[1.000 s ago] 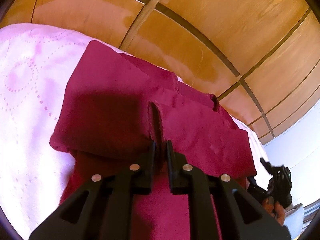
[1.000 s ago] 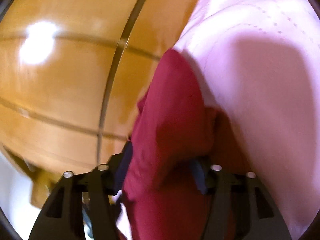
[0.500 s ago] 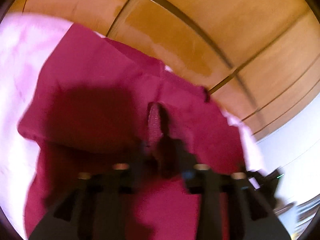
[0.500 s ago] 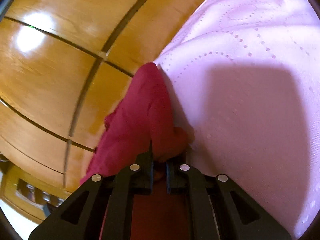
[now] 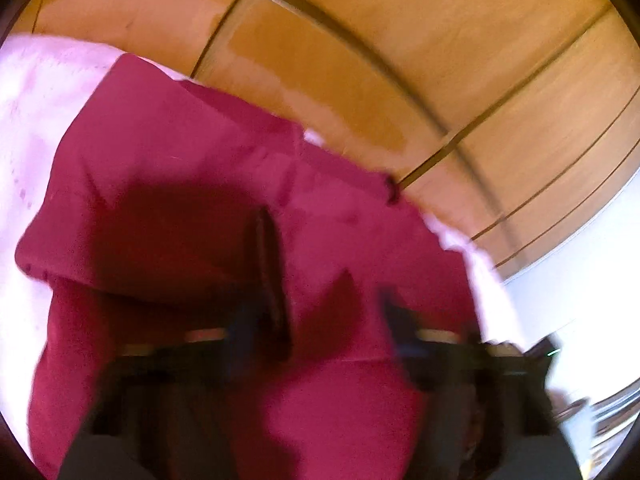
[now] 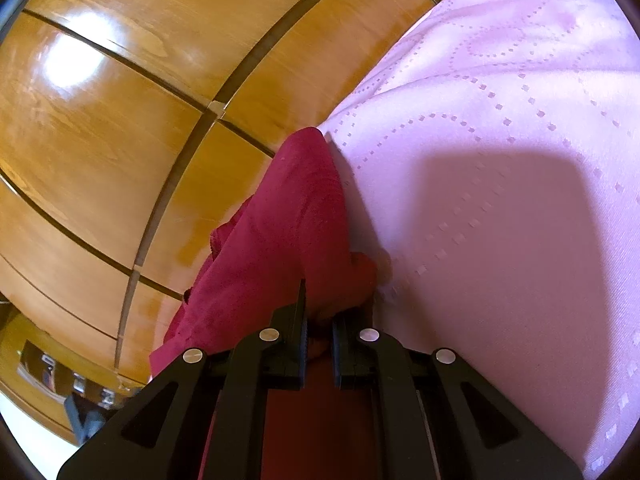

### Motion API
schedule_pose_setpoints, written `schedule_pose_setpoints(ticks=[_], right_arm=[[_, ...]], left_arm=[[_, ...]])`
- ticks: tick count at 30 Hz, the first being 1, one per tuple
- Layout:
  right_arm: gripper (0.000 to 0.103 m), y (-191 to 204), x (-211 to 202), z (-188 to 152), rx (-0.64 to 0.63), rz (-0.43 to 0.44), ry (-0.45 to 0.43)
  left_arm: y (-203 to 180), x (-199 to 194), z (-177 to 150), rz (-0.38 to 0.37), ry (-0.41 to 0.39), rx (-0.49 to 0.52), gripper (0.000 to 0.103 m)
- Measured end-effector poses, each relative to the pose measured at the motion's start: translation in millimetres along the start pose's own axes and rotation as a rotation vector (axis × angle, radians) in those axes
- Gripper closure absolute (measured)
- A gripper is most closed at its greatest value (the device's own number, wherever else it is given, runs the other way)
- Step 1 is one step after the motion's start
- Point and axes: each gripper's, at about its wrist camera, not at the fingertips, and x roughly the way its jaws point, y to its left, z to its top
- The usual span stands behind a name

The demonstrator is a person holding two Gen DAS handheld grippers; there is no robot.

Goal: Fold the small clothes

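Pale pink dotted bedcover (image 6: 500, 160) at right; glossy wooden panels (image 6: 120, 140) with dark grooves at upper left.

My left wrist camera rides right behind the left gripper (image 5: 320, 316), close over the crimson garment (image 5: 180, 168), facing the wooden panels (image 5: 460, 60) beyond. My right wrist camera sits behind the right gripper (image 6: 319, 320), equally close. Both share garment, pink bedspread (image 6: 500, 160) and panels.

The small crimson fabric garment (image 5: 180, 184) lies partly folded on the pale pink dotted bedcover (image 6: 500, 160), one pinched ridge (image 5: 266, 272) standing toward six o'clock.
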Motion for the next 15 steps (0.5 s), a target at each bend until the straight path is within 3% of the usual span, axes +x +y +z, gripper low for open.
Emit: schedule_pose_setpoints(ticks=[1,2,6,9,10,13,15], right_arm=[[0.096,4.8,-3.1,2.1,-0.013,-0.006,-0.006],[0.096,11.5,-7.7,3.8,-0.039,0.003,-0.026],[0.097,29.4,-7.6,-2.5,-0.129,0.019,-0.008],[0.096,19.5,13.6,-9.7,-0.105,-0.031,0.067],[0.096,15.5,14.6,-7.5,-0.083,-0.022,0.068],[0.096,15.2,13.4,-6.7,-0.085,-0.026,0.071],[0.089,16.6,5.0,-6.3,-0.084,-0.033,0.078]], left_arm=[[-0.2,2.3,2.9,0.036,0.015,0.001,0.097],[-1.1,-0.6,8.5,0.019,0.004,-0.002,0.097],[-16.5,-26.5,23.8,0.098,-0.112,0.133,0.097],[-0.8,-6.5,16.8,0.199,-0.022,0.157,0.097],[8.7,3.2,9.7,0.206,0.02,0.147,0.097],[18.7,4.3,2.9,0.153,-0.019,0.126,0.094],[21.7,2.4,4.9,0.132,-0.016,0.105,0.093]])
